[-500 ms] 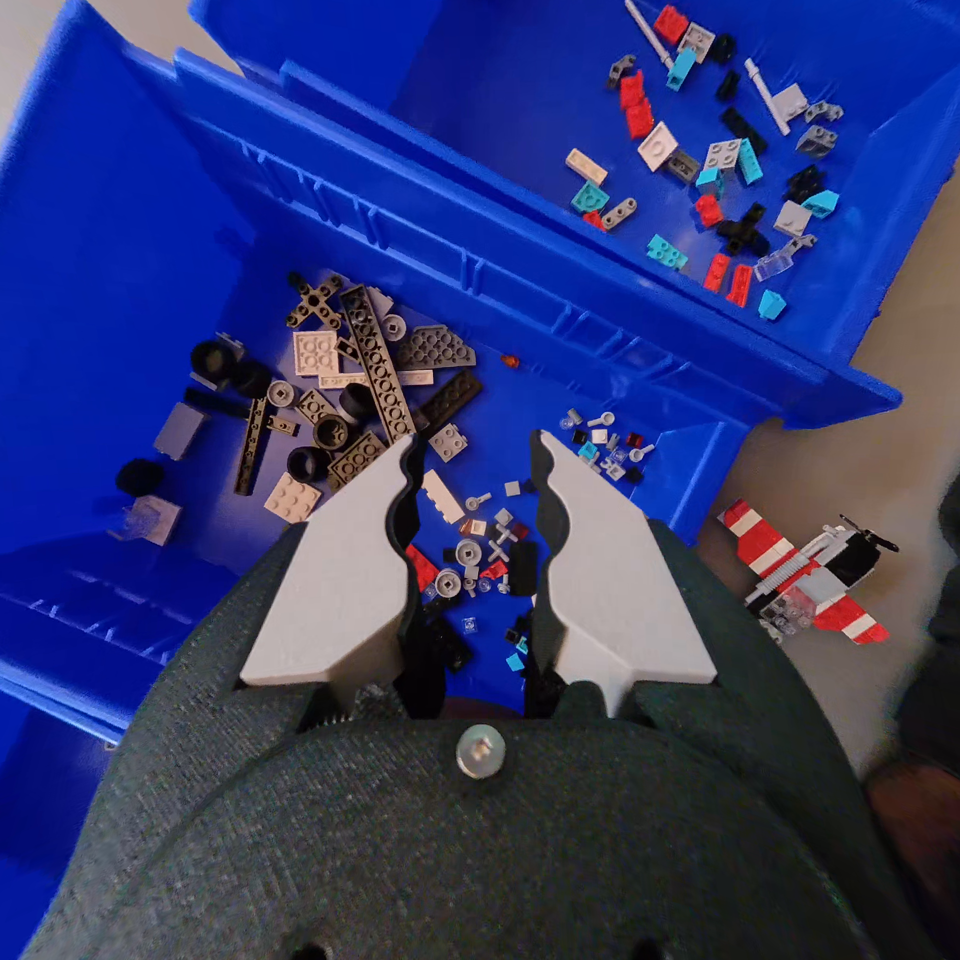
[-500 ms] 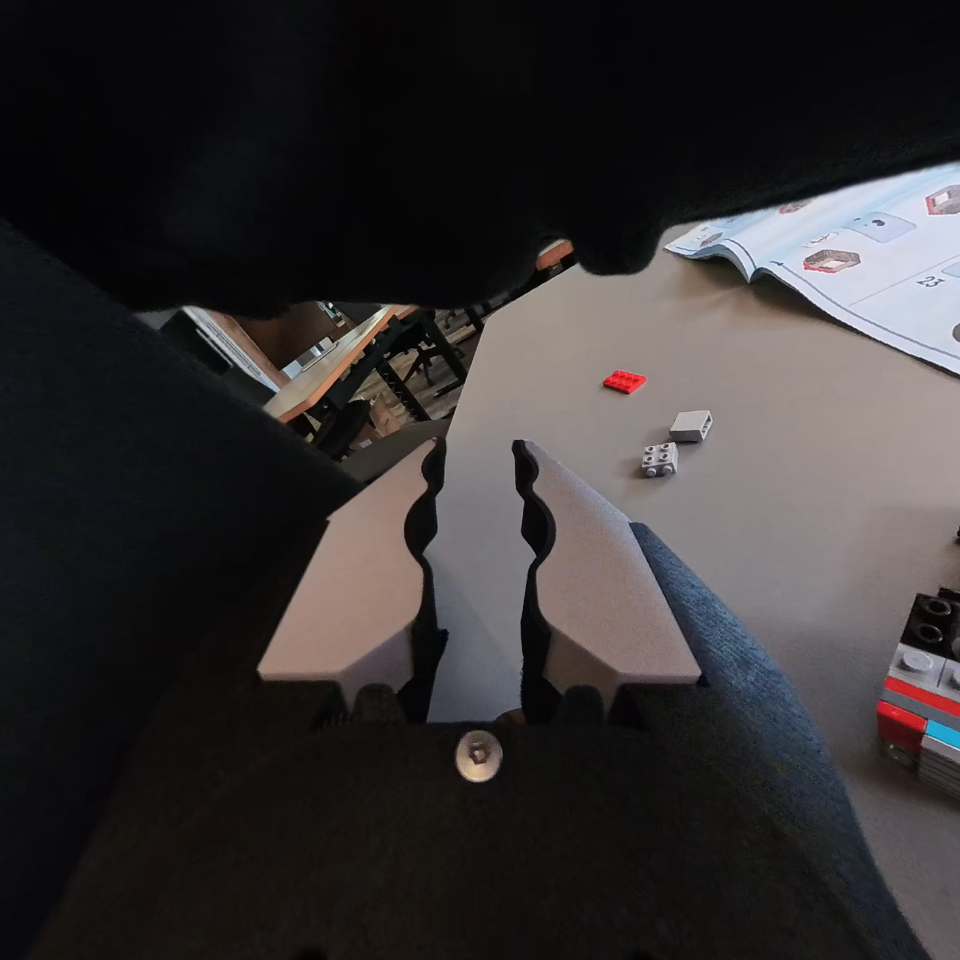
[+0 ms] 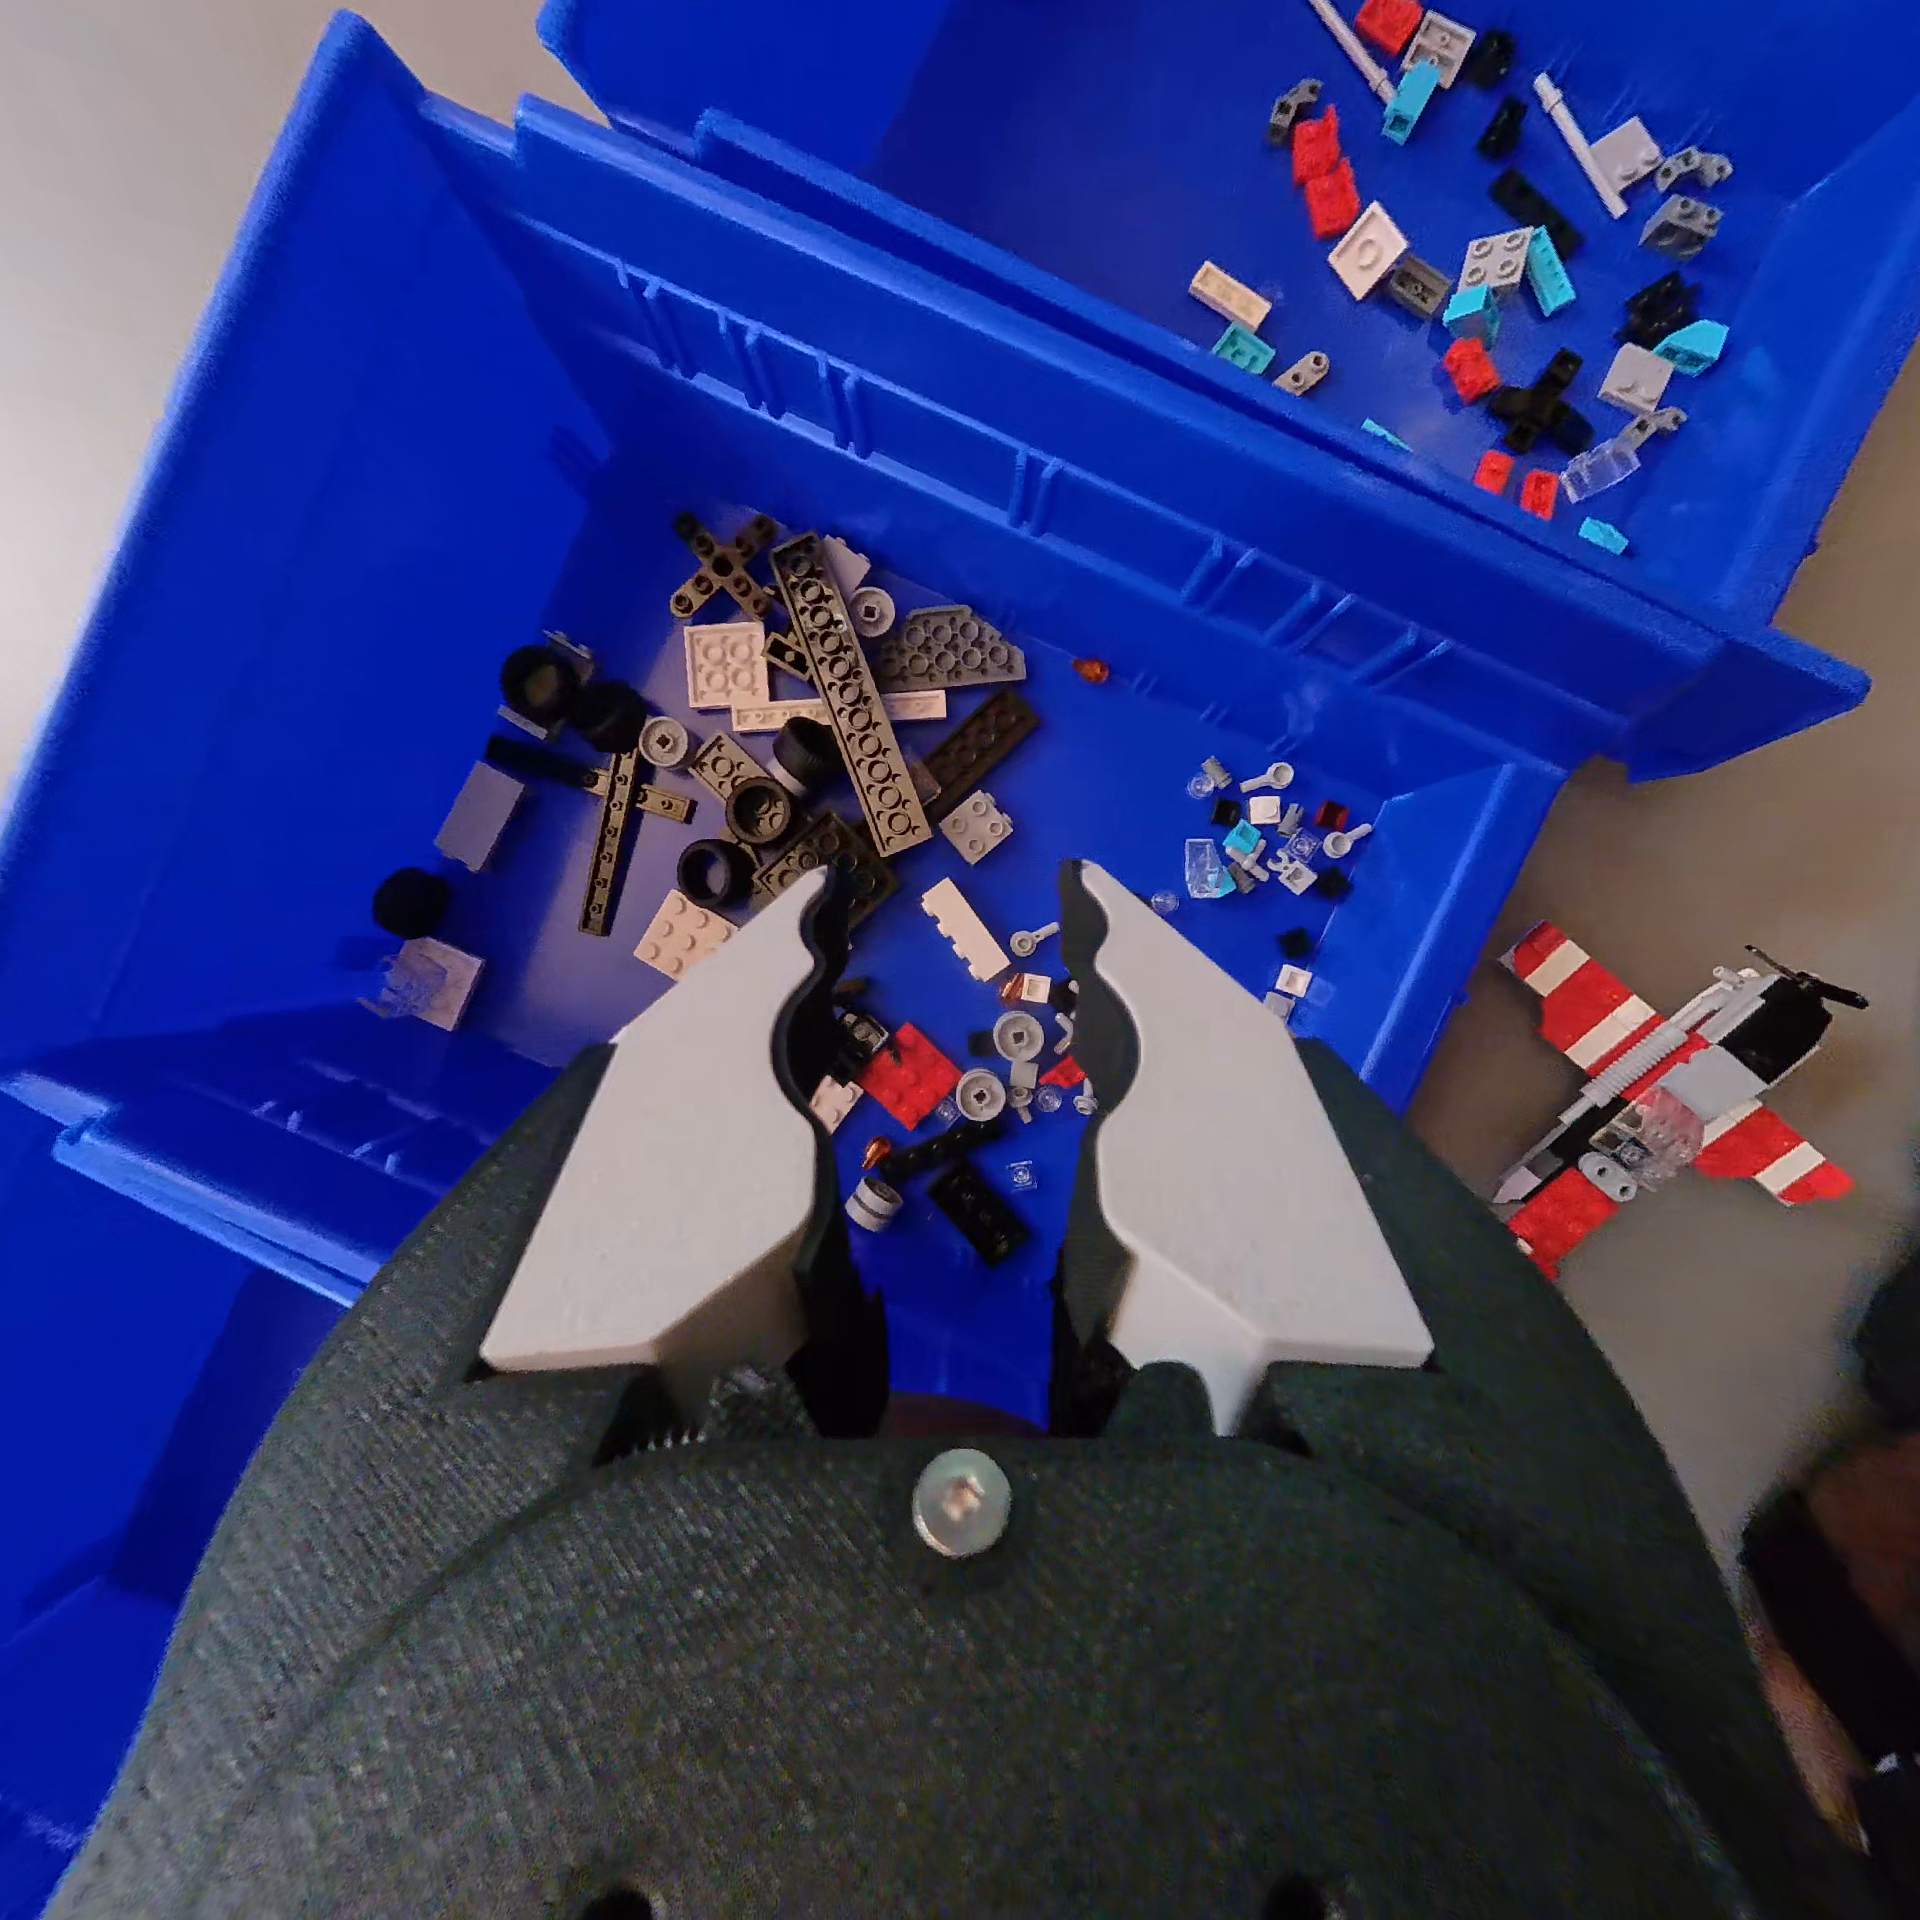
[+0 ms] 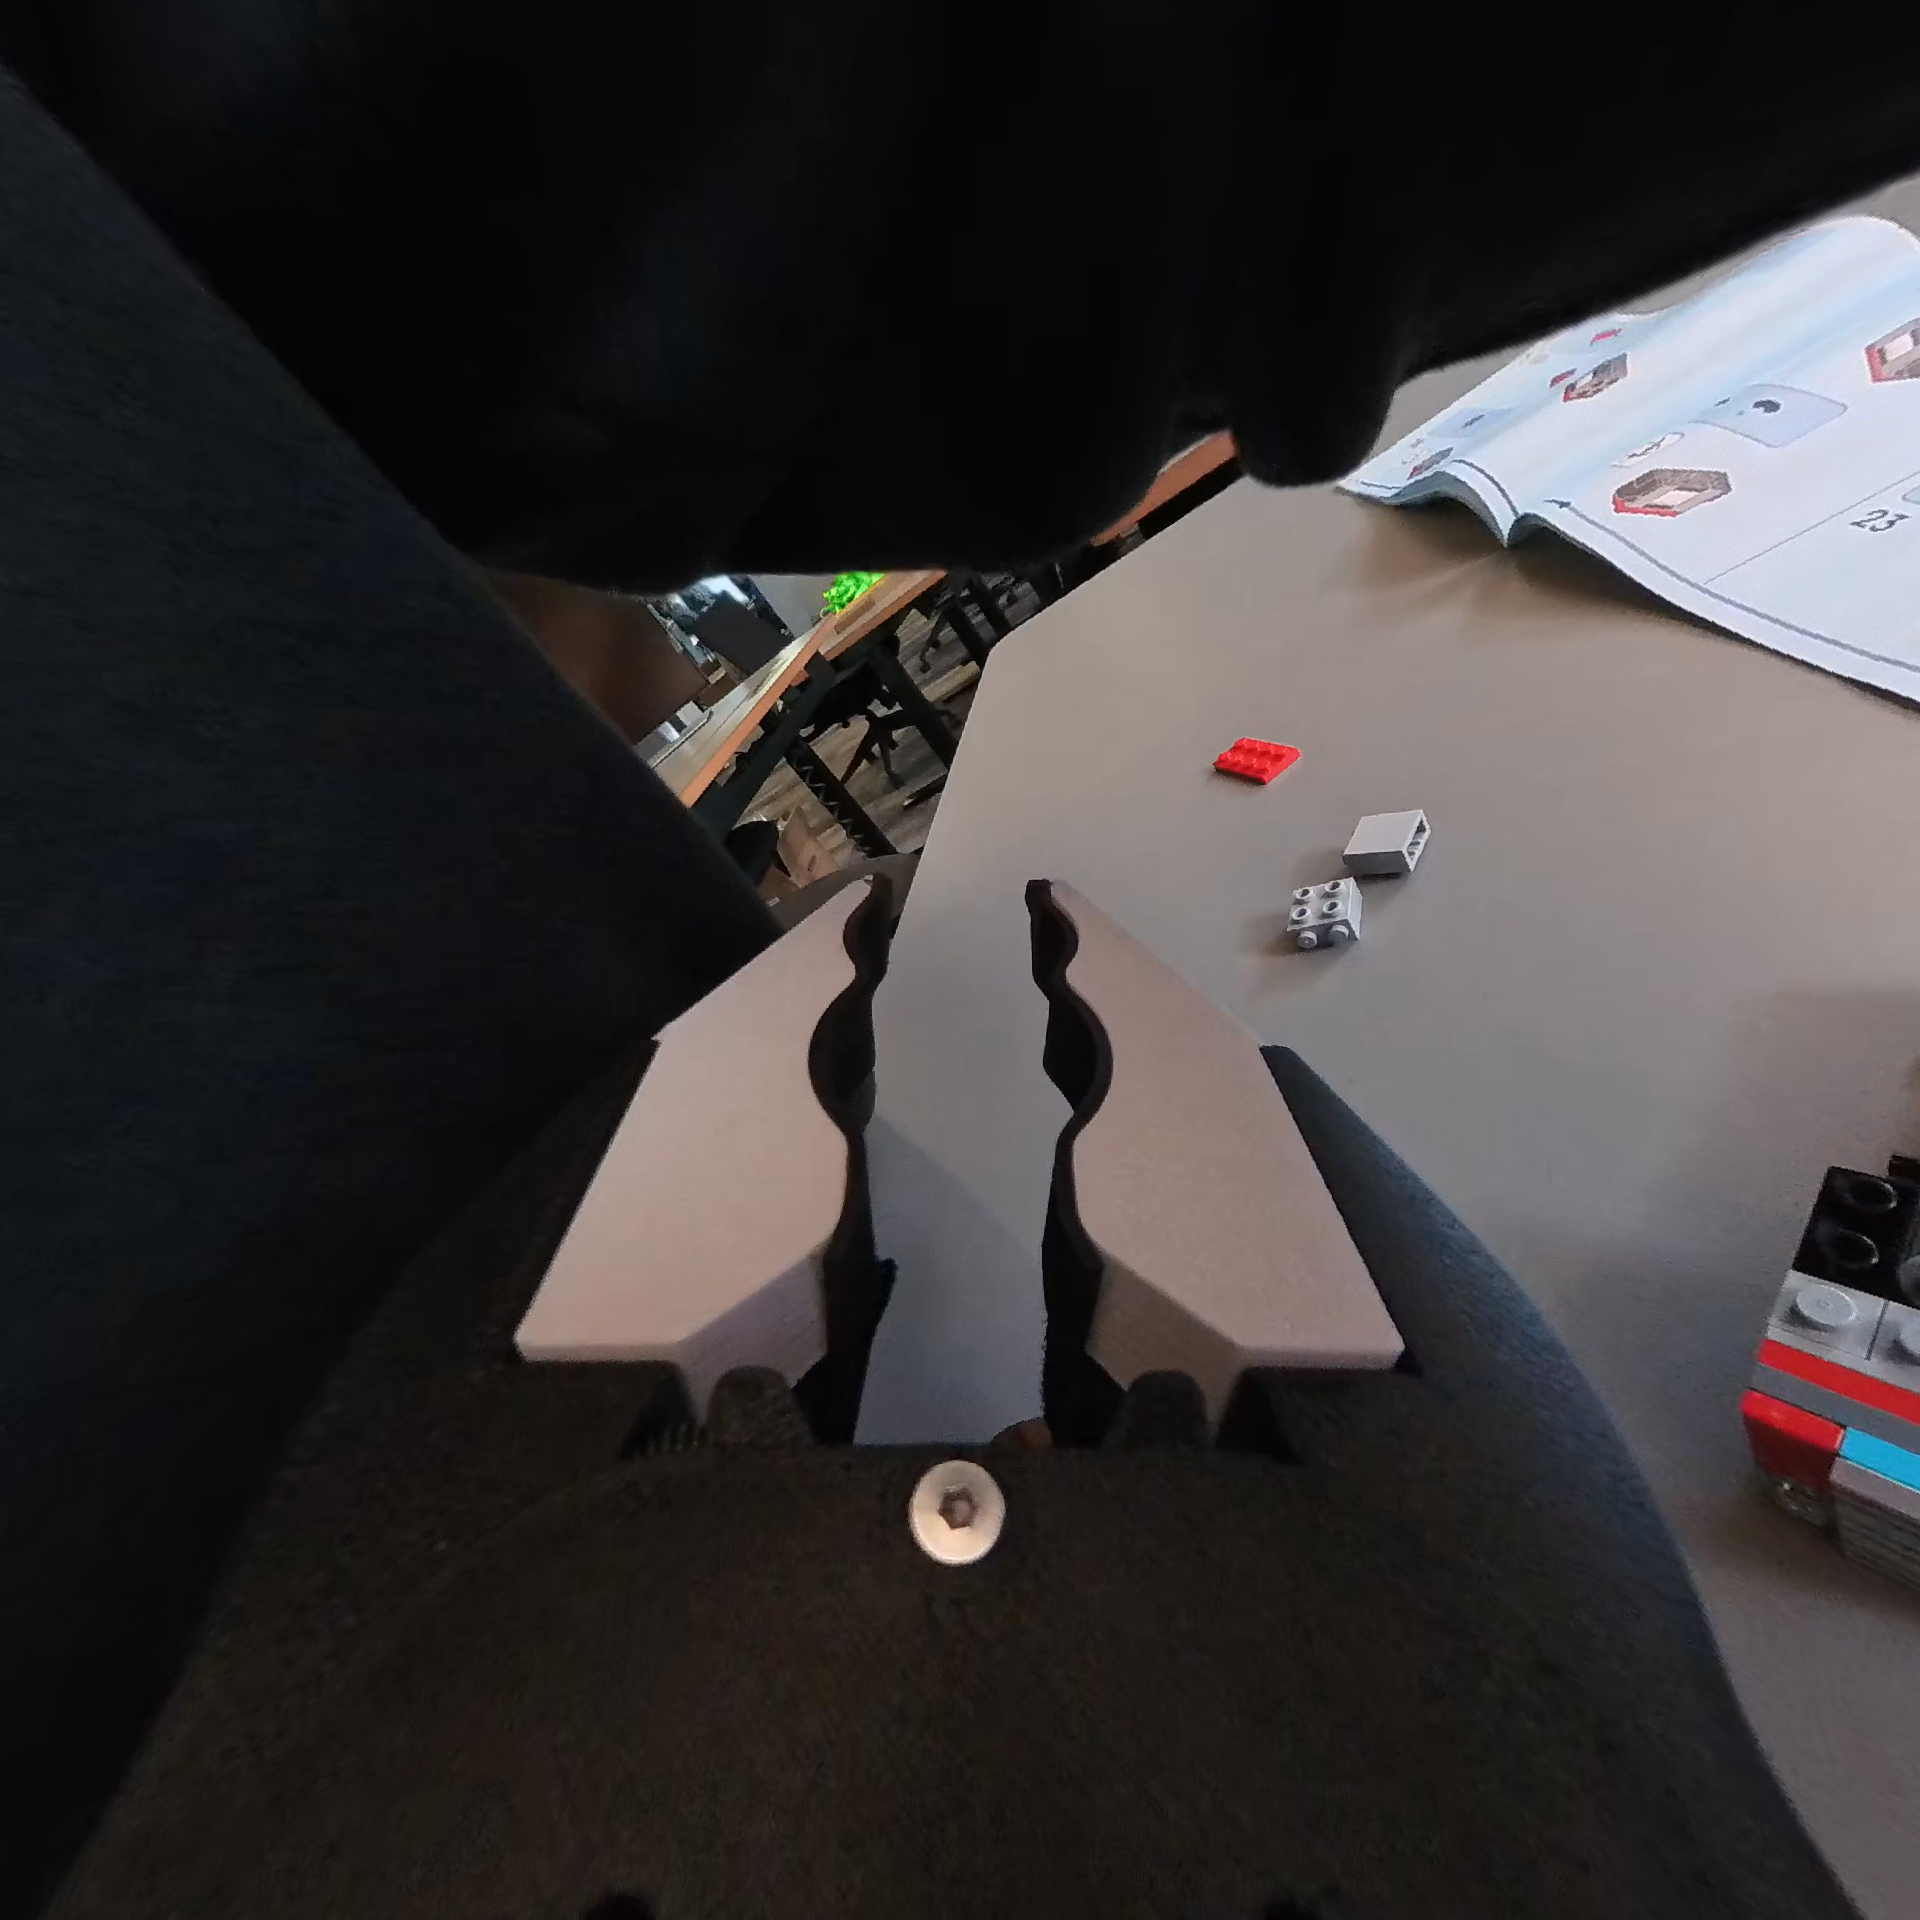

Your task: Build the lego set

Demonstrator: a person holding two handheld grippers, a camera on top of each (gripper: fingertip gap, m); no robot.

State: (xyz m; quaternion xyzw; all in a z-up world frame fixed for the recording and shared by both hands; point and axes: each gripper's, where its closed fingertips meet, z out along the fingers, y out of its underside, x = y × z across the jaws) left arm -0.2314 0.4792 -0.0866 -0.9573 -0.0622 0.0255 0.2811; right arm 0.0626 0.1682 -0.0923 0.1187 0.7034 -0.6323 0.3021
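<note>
My left gripper (image 3: 945, 883) is open and empty above a blue bin (image 3: 312, 520) of loose lego pieces. Under its jaws lie a red plate (image 3: 909, 1070), small grey round pieces (image 3: 1016, 1036) and a white brick (image 3: 964, 928). Black and grey plates and tyres (image 3: 831, 707) lie farther in. My right gripper (image 4: 956, 894) is open and empty over a grey table (image 4: 1558, 935). A red plate (image 4: 1257, 760) and two grey bricks (image 4: 1387, 844) (image 4: 1325, 914) lie ahead to its right. A part-built block (image 4: 1849, 1382) stands at the right edge.
A second blue bin (image 3: 1091, 156) at the top right holds red, cyan, grey and black pieces. A red and white lego plane (image 3: 1673, 1081) lies on the table right of the bins. An open instruction booklet (image 4: 1714, 468) lies far right. A dark sleeve (image 4: 312, 831) fills the right view's left and top. The grippers' ends are close to 40 centimetres from one another. About 9 centimetres separates my left fingertips from the white brick (image 3: 964, 928). Measured from the fingertips, the red plate (image 3: 909, 1070) is 10 centimetres or so from the left gripper and 40 centimetres from the right. To reach the part-built block (image 4: 1849, 1382) in a straight line is about 12 centimetres for my right fingers, about 30 centimetres for my left.
My left gripper has moved back toward the bin's near side, so the red plate and small pieces now show between its jaws. The right gripper has shifted only slightly.
</note>
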